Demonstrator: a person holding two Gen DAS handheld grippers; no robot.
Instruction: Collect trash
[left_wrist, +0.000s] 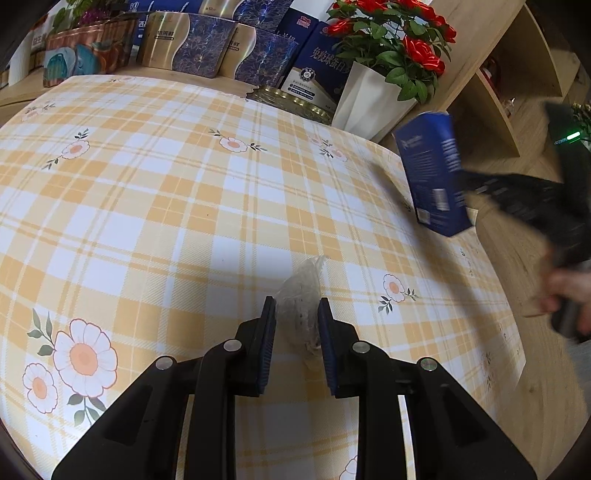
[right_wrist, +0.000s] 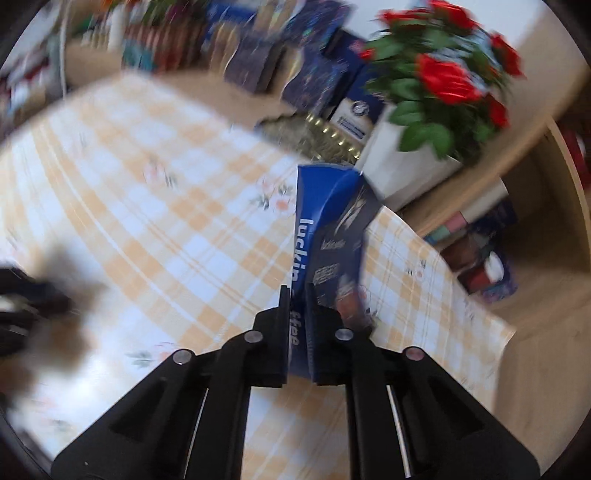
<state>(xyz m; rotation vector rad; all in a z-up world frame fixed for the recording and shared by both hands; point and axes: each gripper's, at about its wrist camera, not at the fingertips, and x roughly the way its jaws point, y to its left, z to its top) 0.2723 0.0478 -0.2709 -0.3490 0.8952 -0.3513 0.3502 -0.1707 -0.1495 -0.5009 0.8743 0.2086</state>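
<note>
In the left wrist view my left gripper (left_wrist: 297, 306) is shut on a crumpled clear plastic bag (left_wrist: 301, 295), which lies between the two fingers over the yellow plaid tablecloth (left_wrist: 166, 206). My right gripper (right_wrist: 296, 295) is shut on a blue coffee box (right_wrist: 328, 229) and holds it up above the table's right side. That box also shows in the left wrist view (left_wrist: 434, 173), with the right gripper's black body behind it. The right wrist view is motion-blurred.
A white pot of red roses (left_wrist: 373, 96) stands at the table's far right corner, next to a gold tin (left_wrist: 291, 101) and several blue and gold boxes (left_wrist: 207, 48) along the back. Wooden shelves (left_wrist: 517, 74) stand to the right, beyond the table edge.
</note>
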